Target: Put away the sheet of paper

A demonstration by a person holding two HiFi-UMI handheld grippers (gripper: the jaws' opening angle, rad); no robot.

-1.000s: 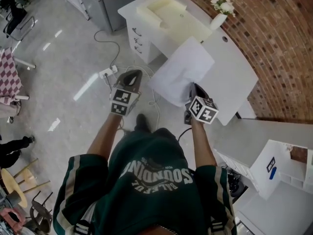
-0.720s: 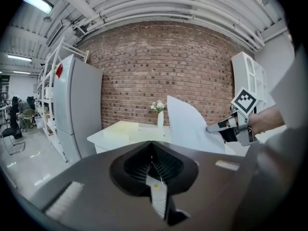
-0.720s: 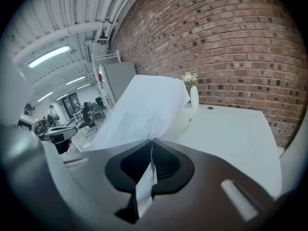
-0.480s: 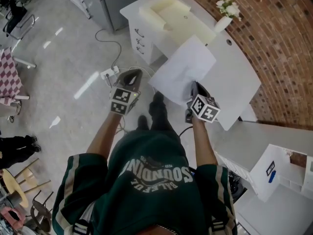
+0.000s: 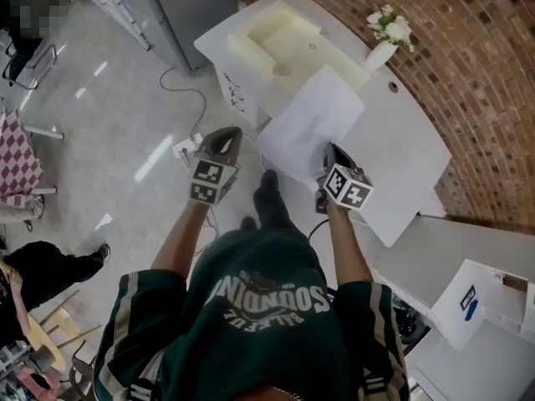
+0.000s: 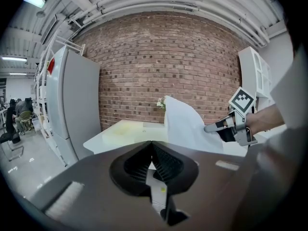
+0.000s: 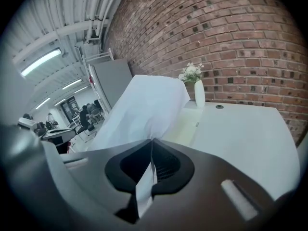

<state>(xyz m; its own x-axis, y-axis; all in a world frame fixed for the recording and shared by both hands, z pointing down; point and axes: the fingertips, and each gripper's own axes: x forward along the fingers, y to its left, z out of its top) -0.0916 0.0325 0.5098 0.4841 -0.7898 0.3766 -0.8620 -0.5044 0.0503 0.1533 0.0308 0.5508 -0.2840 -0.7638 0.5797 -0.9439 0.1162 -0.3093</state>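
A white sheet of paper (image 5: 311, 125) hangs in the air over the near edge of the white desk (image 5: 401, 153). My right gripper (image 5: 331, 149) is shut on its near corner; in the right gripper view the sheet of paper (image 7: 139, 112) rises from between the closed jaws of my right gripper (image 7: 151, 141). My left gripper (image 5: 227, 134) is held over the floor to the left of the sheet, its jaws shut with nothing between them. The left gripper view shows my left gripper (image 6: 152, 144) closed, with the sheet (image 6: 185, 126) off to the right.
A cream foam tray (image 5: 288, 36) lies on the desk's far part, beside a white vase with flowers (image 5: 383, 44). A power strip and cable (image 5: 185, 144) lie on the floor. A grey cabinet (image 5: 188, 2) stands at the back left, white shelves (image 5: 481, 303) at the right.
Both grippers and the paper have moved forward towards the desk together. The grip on the sheet is unchanged.
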